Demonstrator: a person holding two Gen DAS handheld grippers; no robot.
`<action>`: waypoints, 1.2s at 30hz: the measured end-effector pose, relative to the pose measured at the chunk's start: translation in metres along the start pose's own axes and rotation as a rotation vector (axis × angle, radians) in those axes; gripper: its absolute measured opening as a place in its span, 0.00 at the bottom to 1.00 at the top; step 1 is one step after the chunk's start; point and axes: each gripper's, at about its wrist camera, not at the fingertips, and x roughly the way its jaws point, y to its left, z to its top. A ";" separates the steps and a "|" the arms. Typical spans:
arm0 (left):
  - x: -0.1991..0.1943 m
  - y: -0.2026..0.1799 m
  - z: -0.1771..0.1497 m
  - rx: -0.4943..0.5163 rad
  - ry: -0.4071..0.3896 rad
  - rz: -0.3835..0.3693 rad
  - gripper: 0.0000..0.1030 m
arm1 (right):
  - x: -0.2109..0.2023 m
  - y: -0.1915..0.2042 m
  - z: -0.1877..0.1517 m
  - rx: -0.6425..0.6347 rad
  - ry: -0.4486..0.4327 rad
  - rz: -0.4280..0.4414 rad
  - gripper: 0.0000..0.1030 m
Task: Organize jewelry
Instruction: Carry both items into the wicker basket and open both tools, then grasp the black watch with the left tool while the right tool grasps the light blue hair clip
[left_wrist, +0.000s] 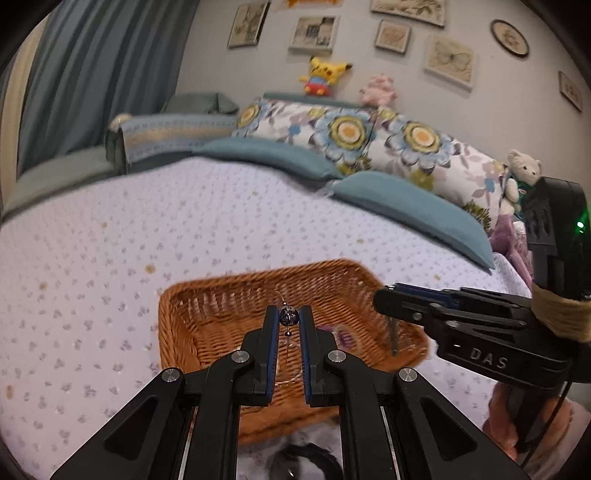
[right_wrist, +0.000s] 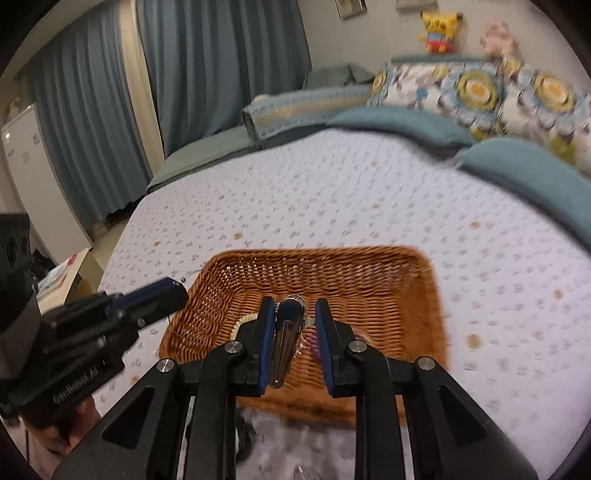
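Note:
A brown wicker basket (left_wrist: 229, 314) sits on the lilac bedspread; it also shows in the right wrist view (right_wrist: 369, 280). My left gripper (left_wrist: 288, 315) is shut on a small dark blue bead earring (left_wrist: 288, 316) with a thin dangling pin, held above the basket's near side. My right gripper (right_wrist: 294, 310) hovers over the basket with a silver metal hair clip (right_wrist: 286, 339) resting against its left finger; the jaws stand a little apart around it. In the left wrist view the right gripper (left_wrist: 384, 299) reaches in from the right, the clip hanging below it. A purple item (left_wrist: 345, 338) and a cream scalloped piece (right_wrist: 245, 321) lie in the basket.
Teal and floral pillows (left_wrist: 369, 136) line the bed's far side, with plush toys (left_wrist: 325, 75) on the headboard. Blue curtains (right_wrist: 207, 70) hang at left. A grey furry patch with a dark round object (left_wrist: 306, 458) lies just before the basket.

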 end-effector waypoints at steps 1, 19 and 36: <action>0.008 0.006 -0.003 -0.015 0.015 -0.003 0.10 | 0.013 -0.002 0.000 0.012 0.017 0.003 0.24; 0.053 0.019 -0.038 -0.031 0.125 0.019 0.11 | 0.069 -0.030 -0.028 0.144 0.142 -0.025 0.25; -0.049 0.006 -0.015 -0.069 -0.057 -0.093 0.53 | -0.035 -0.002 -0.020 0.055 0.057 -0.016 0.46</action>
